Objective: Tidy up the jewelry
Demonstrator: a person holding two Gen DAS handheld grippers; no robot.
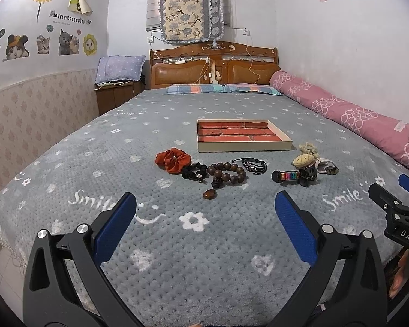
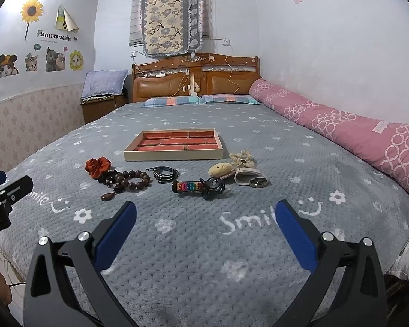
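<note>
Both blue-padded black grippers, left gripper (image 1: 205, 212) and right gripper (image 2: 205, 219), gape empty above the grey fleece bedspread (image 1: 177, 259); brown wooden bead bracelet (image 1: 227, 174) lies before the cream brick-lined tray (image 1: 242, 147).

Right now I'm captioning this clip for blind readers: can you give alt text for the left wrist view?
The open left gripper hovers over a grey bedspread, facing a row of accessories: an orange scrunchie, a wooden bead bracelet and a rainbow hair clip. Behind them sits an empty red-lined tray.

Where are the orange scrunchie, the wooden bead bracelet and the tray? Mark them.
orange scrunchie (image 1: 173, 160), left wrist view, middle of the fabric.
wooden bead bracelet (image 1: 218, 175), left wrist view, a left-side bead.
tray (image 2: 171, 155), right wrist view, near wall.
</note>
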